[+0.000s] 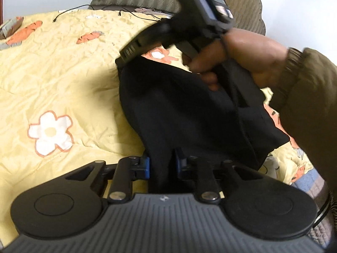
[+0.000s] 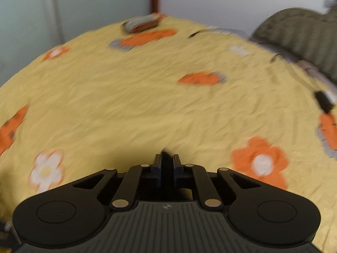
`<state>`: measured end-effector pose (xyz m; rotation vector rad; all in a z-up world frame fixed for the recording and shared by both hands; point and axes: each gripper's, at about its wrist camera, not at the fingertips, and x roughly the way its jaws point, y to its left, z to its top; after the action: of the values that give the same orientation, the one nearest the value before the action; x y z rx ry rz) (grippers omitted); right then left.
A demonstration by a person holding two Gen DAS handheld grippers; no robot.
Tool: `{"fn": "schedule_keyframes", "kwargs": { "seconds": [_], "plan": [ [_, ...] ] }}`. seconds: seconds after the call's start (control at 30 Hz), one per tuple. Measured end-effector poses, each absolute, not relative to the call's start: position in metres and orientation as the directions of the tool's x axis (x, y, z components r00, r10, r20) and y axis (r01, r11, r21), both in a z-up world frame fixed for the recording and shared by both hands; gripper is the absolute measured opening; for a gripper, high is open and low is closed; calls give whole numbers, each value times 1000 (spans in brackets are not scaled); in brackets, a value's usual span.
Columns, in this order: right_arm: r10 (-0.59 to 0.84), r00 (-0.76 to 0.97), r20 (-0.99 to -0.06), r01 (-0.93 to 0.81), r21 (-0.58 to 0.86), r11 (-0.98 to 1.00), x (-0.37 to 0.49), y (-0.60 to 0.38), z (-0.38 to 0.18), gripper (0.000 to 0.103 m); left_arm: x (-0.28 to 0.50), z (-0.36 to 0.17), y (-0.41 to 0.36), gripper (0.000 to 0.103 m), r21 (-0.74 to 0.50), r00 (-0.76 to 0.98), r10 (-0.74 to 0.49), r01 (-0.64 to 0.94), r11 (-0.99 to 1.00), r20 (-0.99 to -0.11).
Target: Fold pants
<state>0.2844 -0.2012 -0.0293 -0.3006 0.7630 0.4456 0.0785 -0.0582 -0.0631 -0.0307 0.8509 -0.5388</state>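
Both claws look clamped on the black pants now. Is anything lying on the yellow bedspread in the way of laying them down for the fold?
Nothing visible does. The left claw and right claw each pinch the black pants, and the bedspread ahead is bare. A small packet and cables lie only at the far edge.

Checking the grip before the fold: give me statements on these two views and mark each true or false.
1. The left tongs are shut on the black pants. True.
2. The right tongs stand wide open. False: they are shut on a sliver of dark cloth.
3. The bedspread is plain blue. False: yellow with flowers.
4. A hand holds the other tool above the pants. True.
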Motion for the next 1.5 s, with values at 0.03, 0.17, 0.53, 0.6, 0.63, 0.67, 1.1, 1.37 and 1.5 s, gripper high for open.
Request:
{"fn": "schedule_keyframes", "kwargs": {
  "seconds": [0.03, 0.17, 0.53, 0.6, 0.63, 0.67, 1.1, 1.37, 1.5],
  "plan": [
    [266, 664, -699, -466, -109, 878, 287, -202, -26, 2, 77, -62, -58, 18, -232, 536, -462, 442, 867, -707],
    [227, 689, -689, -402, -103, 910, 302, -200, -36, 1, 84, -67, -53, 19, -262, 510, -466, 422, 868, -723],
    [171, 836, -521, -244, -75, 967, 173, -300, 13, 66, 70, -15, -34, 100, -26, 720, -290, 355, 935, -631],
    [164, 828, -536, -206, -20, 978, 153, -326, 0, 66, 84, -8, -45, 103, -101, 693, -373, 400, 911, -617],
    [154, 828, -540, -173, 17, 985, 144, -339, -7, 66, 91, -6, -53, 103, -124, 683, -403, 419, 899, -610],
    [140, 831, -538, -134, 52, 990, 137, -351, -12, 66, 100, -5, -62, 103, -143, 677, -422, 429, 892, -603],
    [151, 846, -511, -77, 163, 984, 110, -408, -29, 65, 104, -53, -120, 103, -6, 653, -346, 463, 886, -673],
    [249, 821, -513, 59, 511, 857, 59, -448, -72, 66, 91, -43, -91, 103, -129, 667, -378, 393, 911, -641],
    [287, 809, -514, 77, 576, 814, 36, -453, -91, 66, 96, -44, -75, 103, -168, 652, -361, 340, 925, -667]
  ]
}}
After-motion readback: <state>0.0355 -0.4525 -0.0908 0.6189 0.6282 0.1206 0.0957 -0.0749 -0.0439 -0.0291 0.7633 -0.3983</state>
